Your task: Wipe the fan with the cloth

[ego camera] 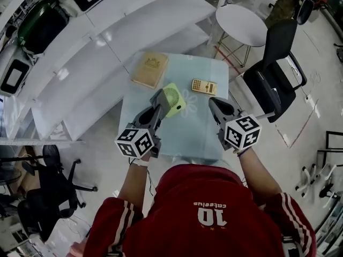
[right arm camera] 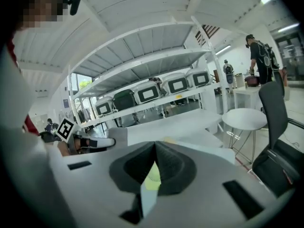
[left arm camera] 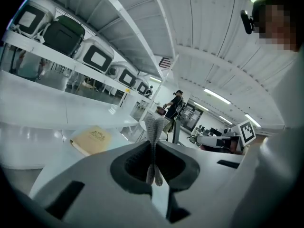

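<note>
Head view from above shows long white shelving [ego camera: 107,47] filling the upper left of the frame, with a pale glass worktop [ego camera: 187,135] in the centre. A black chair [ego camera: 273,74] stands at the right and a round white table [ego camera: 241,24] sits at the upper right.

On the worktop, a tan book [ego camera: 150,69] lies at the upper left. The small green fan [ego camera: 176,98] sits in the middle, and a yellow calculator [ego camera: 203,86] lies just to its right.

The left hand-held gripper [ego camera: 159,99] reaches up to the fan's left side. In the left gripper view its jaws are pinching a grey waffle-textured cloth [left arm camera: 153,127], which stands up between them.

The right hand-held gripper [ego camera: 214,103] hangs right of the fan, below the calculator. In the right gripper view its jaws are pressed together with nothing between them, and the fan shows green past them.
</note>
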A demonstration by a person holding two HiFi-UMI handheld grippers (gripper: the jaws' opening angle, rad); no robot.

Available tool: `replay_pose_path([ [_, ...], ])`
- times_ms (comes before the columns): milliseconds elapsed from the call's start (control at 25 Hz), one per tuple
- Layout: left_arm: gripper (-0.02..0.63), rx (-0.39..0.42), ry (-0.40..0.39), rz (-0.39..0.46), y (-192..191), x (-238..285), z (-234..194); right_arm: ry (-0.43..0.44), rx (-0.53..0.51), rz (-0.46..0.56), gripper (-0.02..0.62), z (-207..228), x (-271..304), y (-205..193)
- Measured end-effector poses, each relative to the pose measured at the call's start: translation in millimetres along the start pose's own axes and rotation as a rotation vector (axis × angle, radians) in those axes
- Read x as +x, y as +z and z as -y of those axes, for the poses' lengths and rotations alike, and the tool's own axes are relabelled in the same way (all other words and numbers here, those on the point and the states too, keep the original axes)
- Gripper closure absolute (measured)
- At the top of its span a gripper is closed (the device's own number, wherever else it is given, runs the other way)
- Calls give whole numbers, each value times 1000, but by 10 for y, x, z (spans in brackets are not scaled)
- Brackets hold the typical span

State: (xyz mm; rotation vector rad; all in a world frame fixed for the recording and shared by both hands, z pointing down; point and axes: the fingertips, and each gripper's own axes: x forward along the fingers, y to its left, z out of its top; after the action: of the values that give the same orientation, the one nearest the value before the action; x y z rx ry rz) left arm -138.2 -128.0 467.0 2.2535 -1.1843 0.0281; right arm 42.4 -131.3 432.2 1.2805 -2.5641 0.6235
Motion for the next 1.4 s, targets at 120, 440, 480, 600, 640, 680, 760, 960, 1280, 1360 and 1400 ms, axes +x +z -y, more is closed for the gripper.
replay_pose_path([
  [120,580,-17,-9,-18,-51,137,-125,-43,4,-4,591,76,114,-69],
  [440,580,-50,4,-38,-244,536,-290,-31,-25,-69,591,189,418,-206],
  [480,580,-48,10,-36,-282,589,-318,-28,-27,-77,591,214,452,-226],
  [600,580,-50,30,-35,-390,732,-413,-20,-22,-103,591,295,537,-306],
  [640,580,-57,37,-37,-424,774,-444,-15,-22,-111,591,320,565,-332],
  [680,580,-68,44,-41,-459,816,-470,-10,-23,-117,591,345,594,-353],
  [760,580,-97,49,-53,-520,907,-497,0,-27,-118,591,396,664,-376],
  [960,580,-150,67,-68,-618,1121,-568,23,-20,-122,591,480,893,-427],
  [1280,580,-176,100,-94,-761,1463,-696,38,-11,-156,591,576,977,-476],
  [1360,580,-177,111,-103,-805,1537,-759,29,-5,-164,591,627,976,-490],
  [1400,580,-180,118,-106,-826,1570,-796,28,-3,-166,591,642,974,-495],
])
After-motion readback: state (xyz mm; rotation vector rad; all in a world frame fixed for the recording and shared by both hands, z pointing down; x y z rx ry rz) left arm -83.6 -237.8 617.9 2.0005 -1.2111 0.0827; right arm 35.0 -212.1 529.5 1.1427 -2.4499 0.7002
